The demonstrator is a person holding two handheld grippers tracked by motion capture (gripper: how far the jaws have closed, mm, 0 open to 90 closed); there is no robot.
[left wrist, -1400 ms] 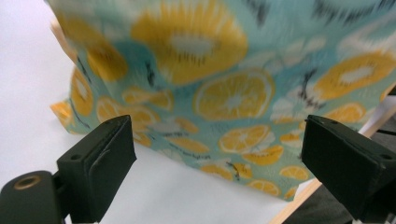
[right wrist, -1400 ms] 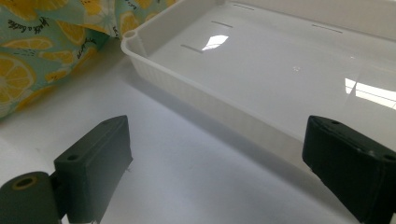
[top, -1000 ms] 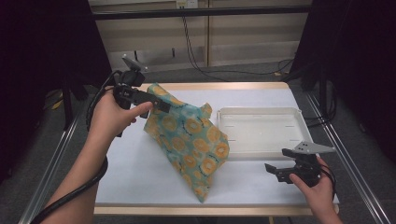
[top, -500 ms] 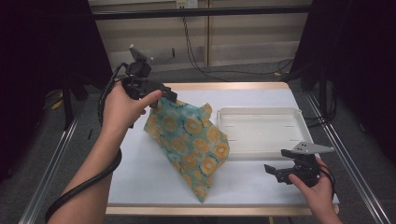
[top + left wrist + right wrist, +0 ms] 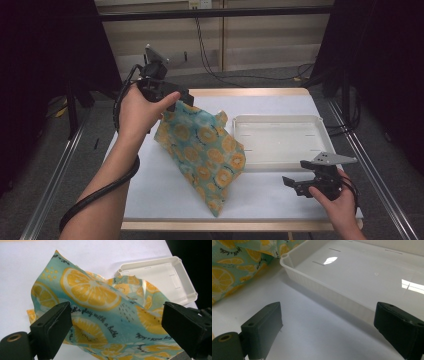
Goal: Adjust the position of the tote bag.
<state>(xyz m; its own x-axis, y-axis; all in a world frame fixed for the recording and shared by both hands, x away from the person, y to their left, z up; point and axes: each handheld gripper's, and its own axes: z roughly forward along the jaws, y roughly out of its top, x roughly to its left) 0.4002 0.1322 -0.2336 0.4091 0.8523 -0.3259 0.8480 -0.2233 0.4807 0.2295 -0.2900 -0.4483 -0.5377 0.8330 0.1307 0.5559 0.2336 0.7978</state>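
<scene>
Left tongs (image 5: 172,95) higher, perhaps released

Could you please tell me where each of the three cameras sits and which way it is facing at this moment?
High view: fixed above the person's side, looking forward and down on the table; both forearms, left hand-held gripper, right hand-held gripper.
Left gripper view: rides the left hand-held gripper, looking down between its open jaws at the lemon-print cloth.
Right gripper view: rides the right hand-held gripper, low over the table, facing the white tray between its open jaws.
Shared: all three views show the cloth and the tray.
</scene>
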